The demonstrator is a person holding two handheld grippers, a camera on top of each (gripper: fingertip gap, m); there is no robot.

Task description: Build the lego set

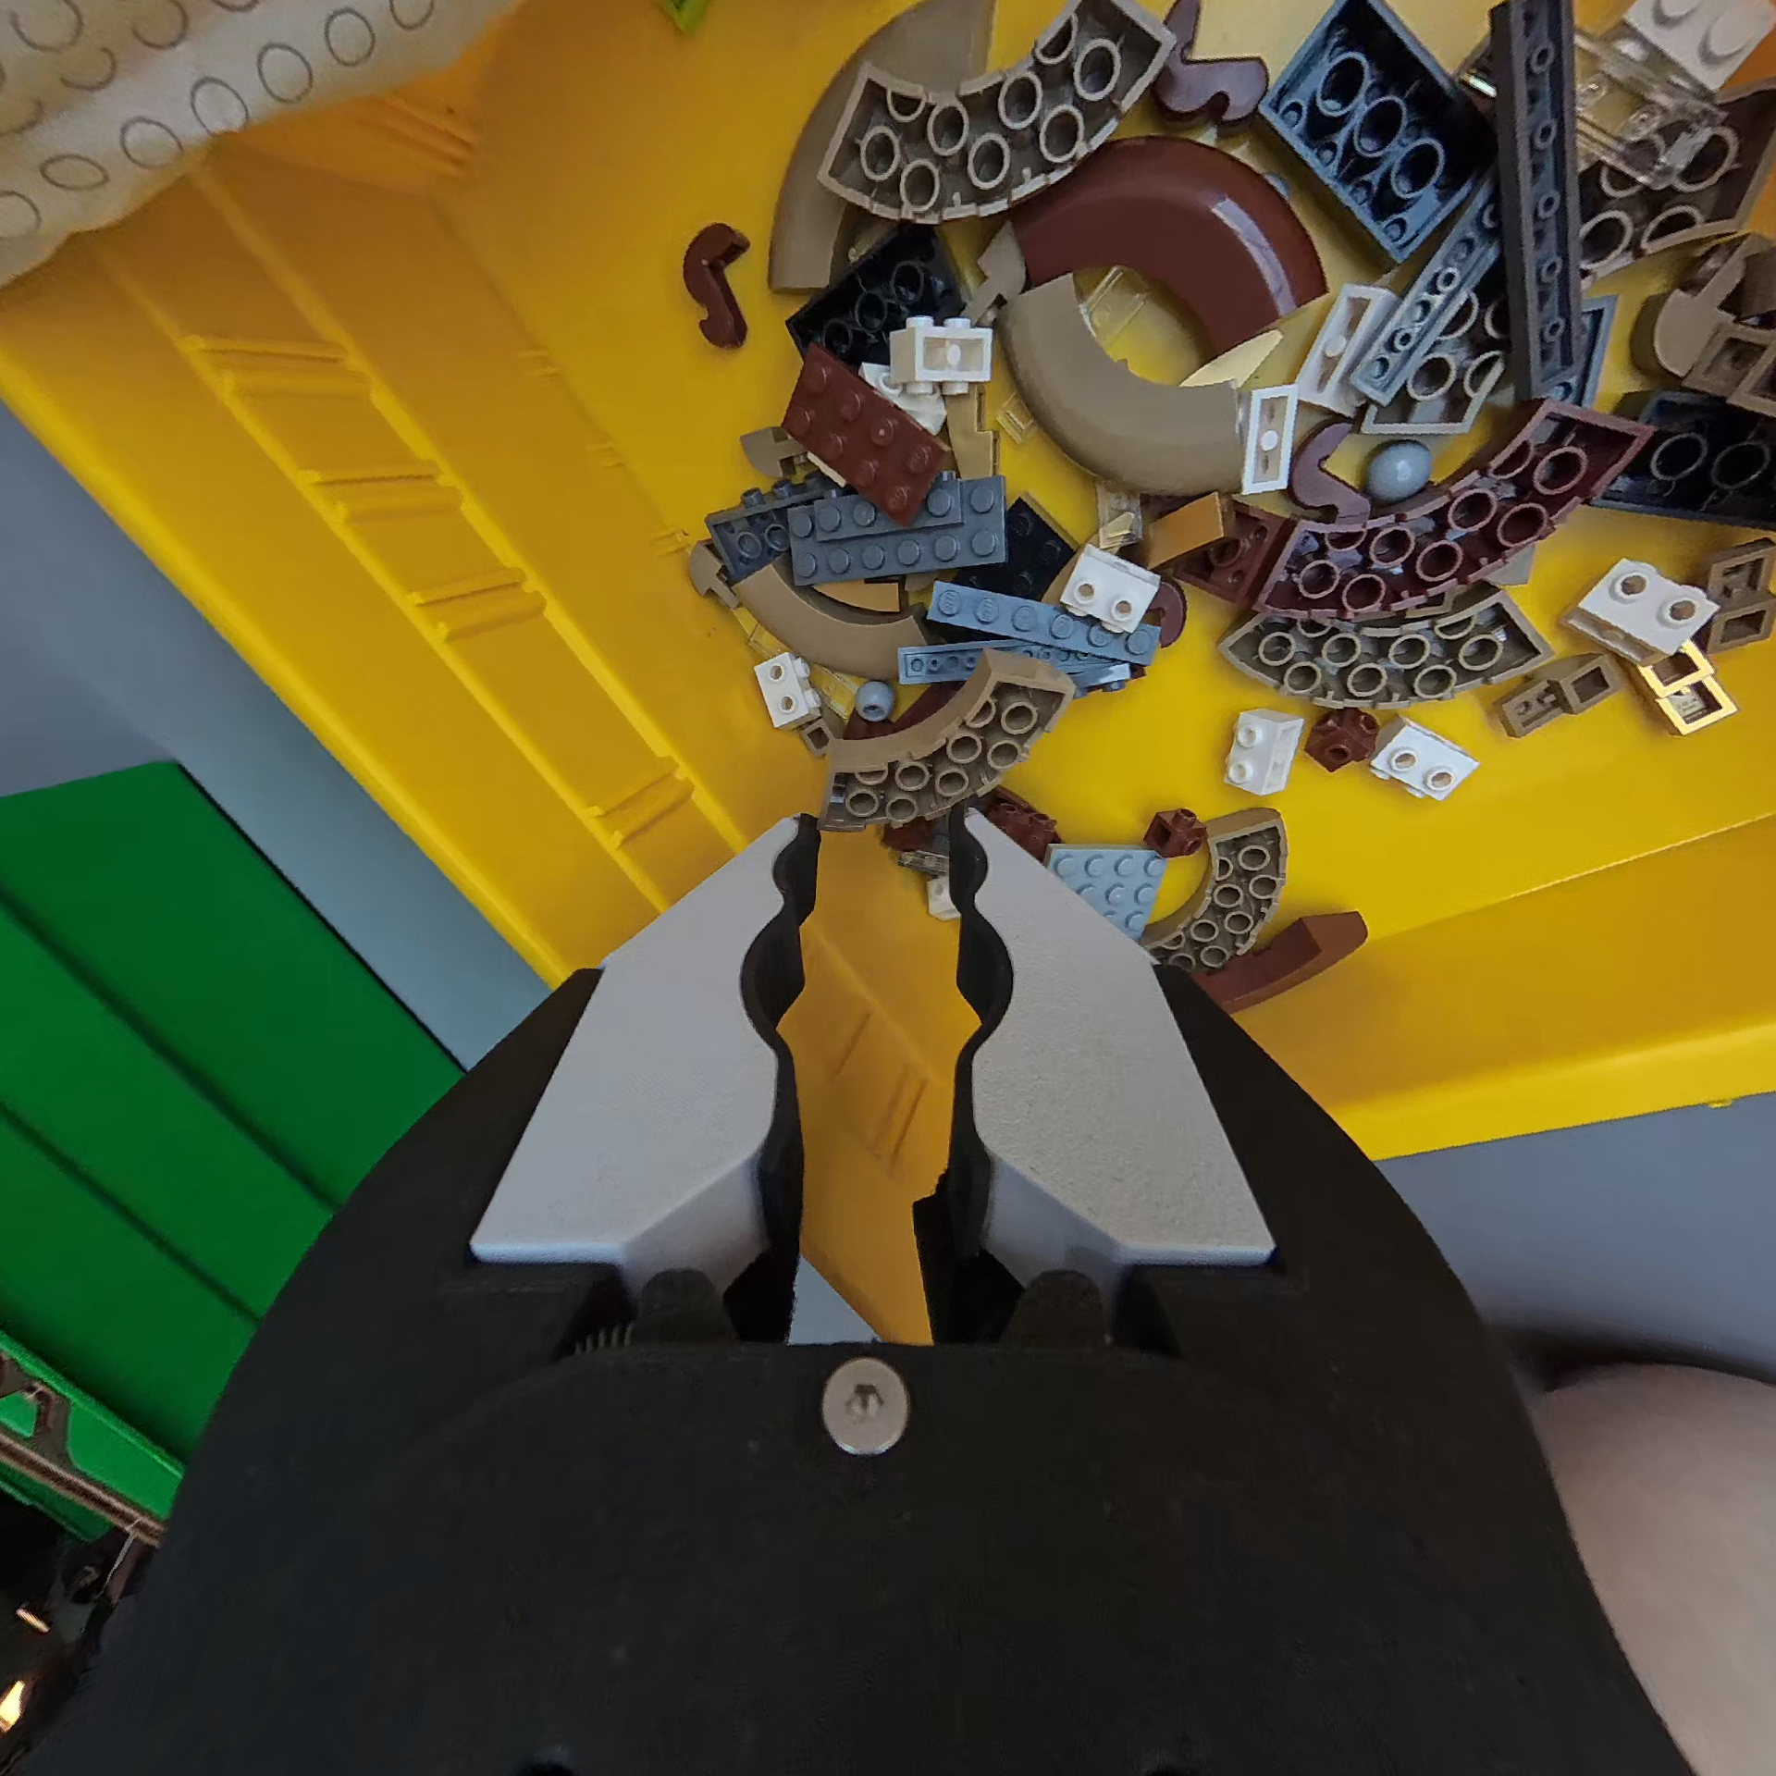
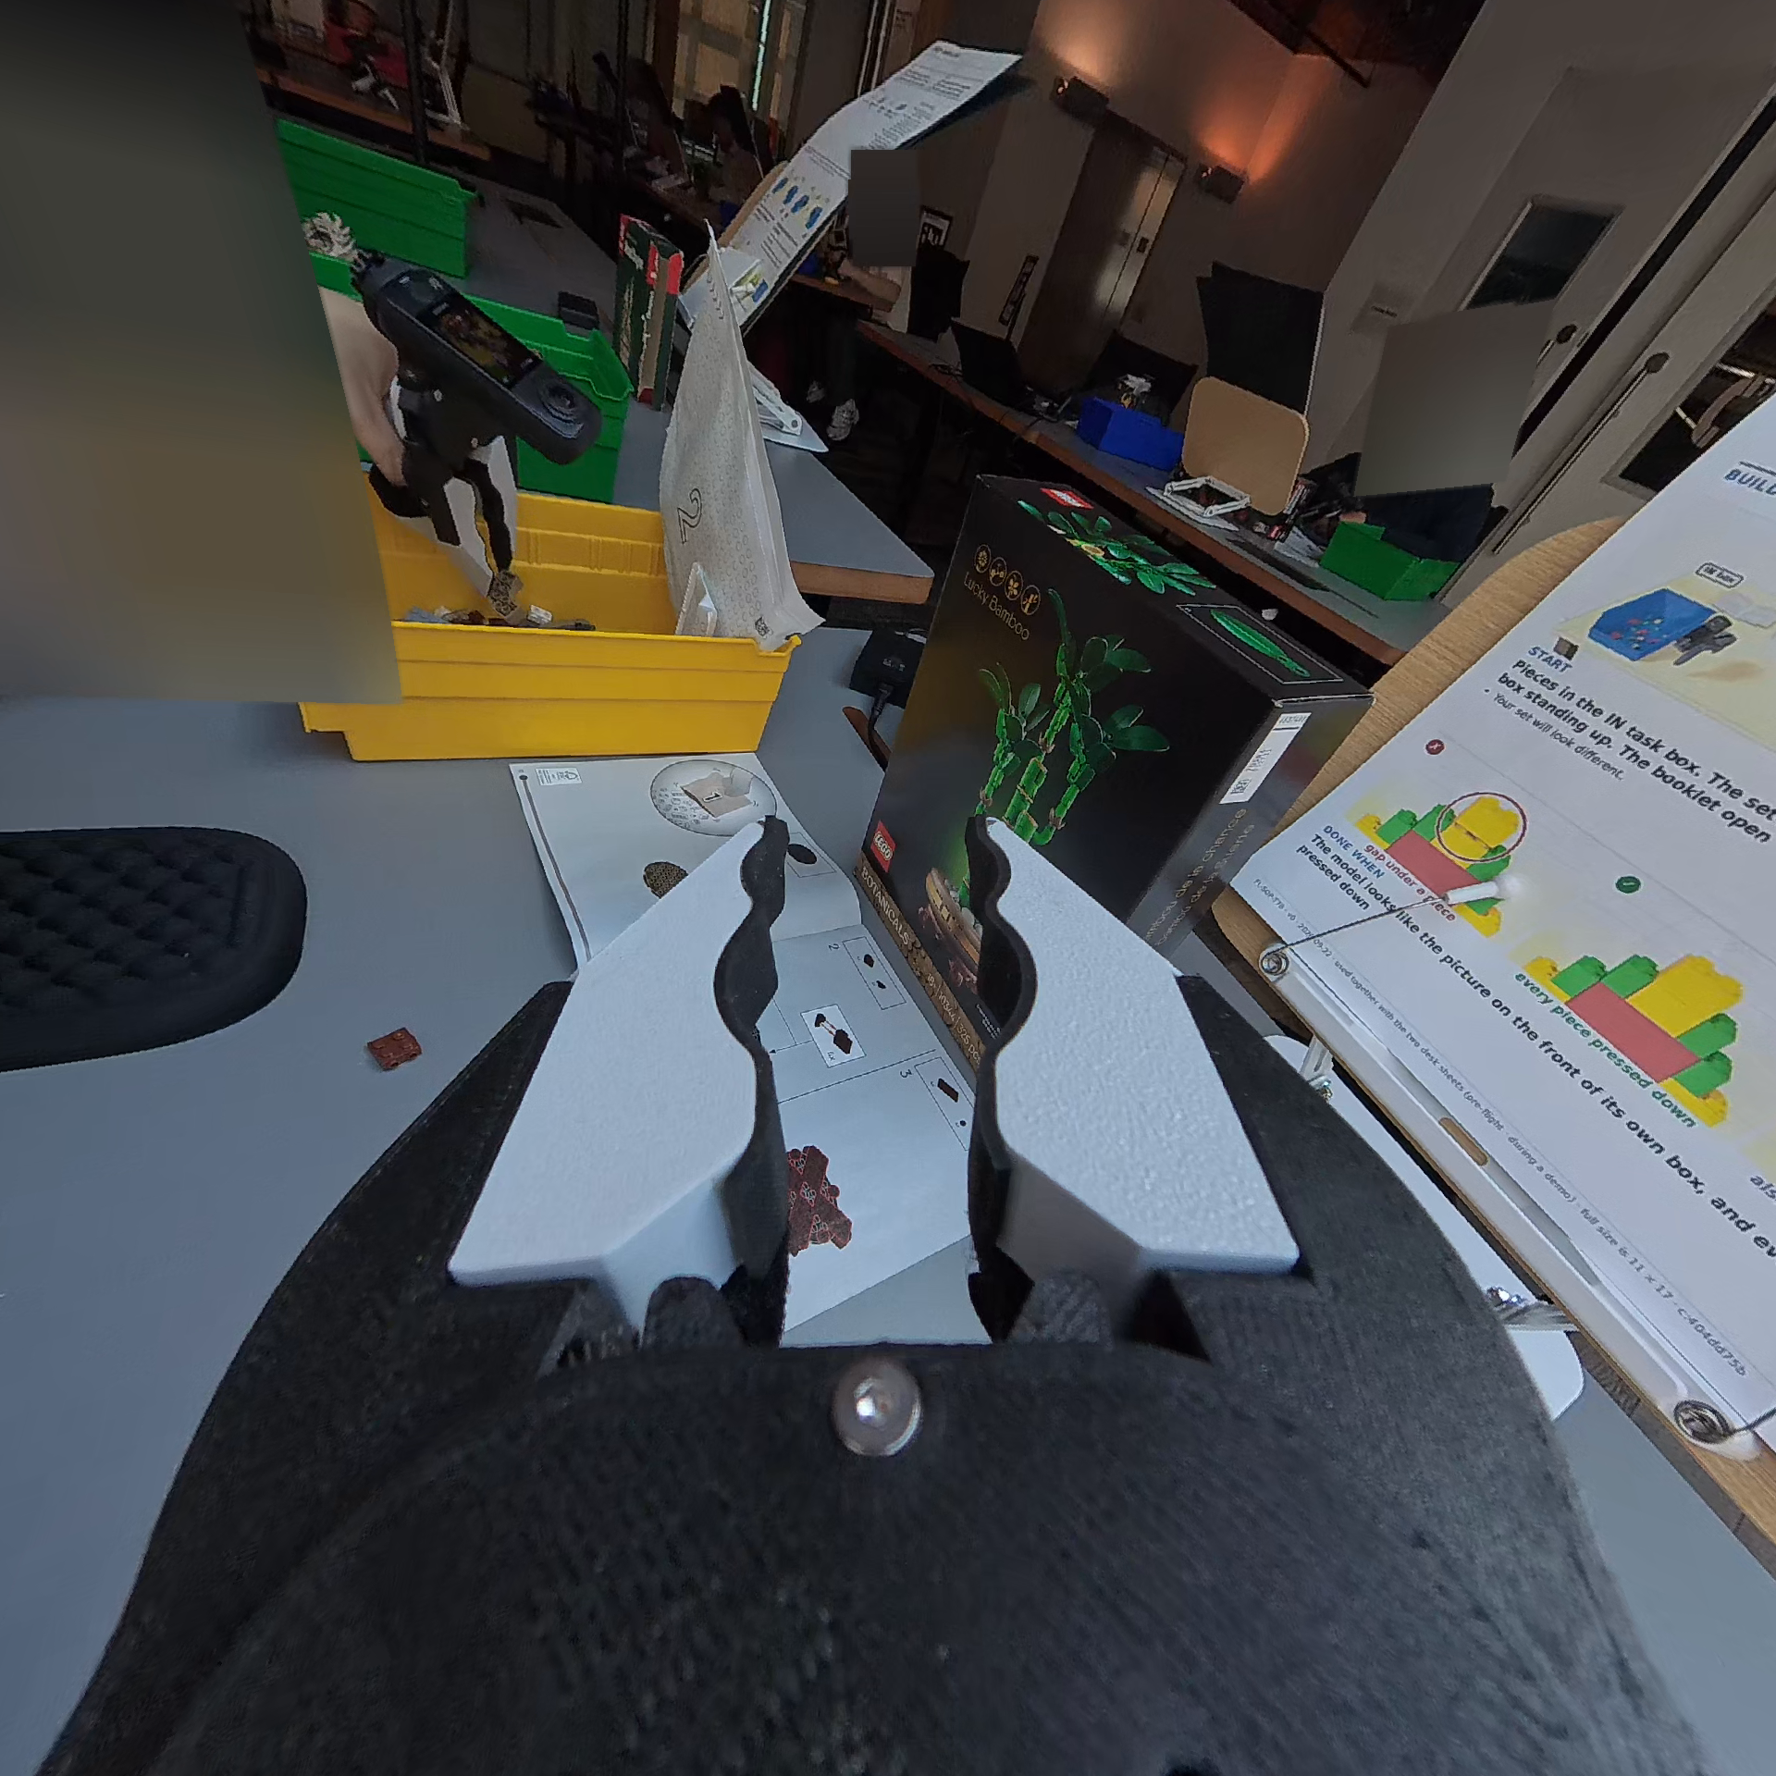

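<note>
My left gripper (image 1: 884, 831) reaches into the yellow bin (image 1: 432, 500) and is shut on the edge of a tan curved brick (image 1: 947, 745), underside facing me. A pile of loose bricks (image 1: 1249, 432) in tan, brown, grey, black and white lies beyond it. In the right wrist view the left gripper (image 2: 481, 538) hangs over the bin (image 2: 577, 711) with the tan brick (image 2: 505, 594) at its tips, just above the pile. My right gripper (image 2: 879, 836) is open and empty above the open instruction booklet (image 2: 865, 1057). A small brown brick (image 2: 394, 1049) lies on the grey table.
The black set box (image 2: 1086, 769) stands upright behind the booklet. A white numbered bag (image 2: 721, 481) leans in the bin's right end. Green bins (image 2: 404, 202) stand behind. A black pad (image 2: 125, 932) lies at left; a slanted board with a sheet (image 2: 1538, 913) stands at right. About 55 cm separates my left fingertips from my right.
</note>
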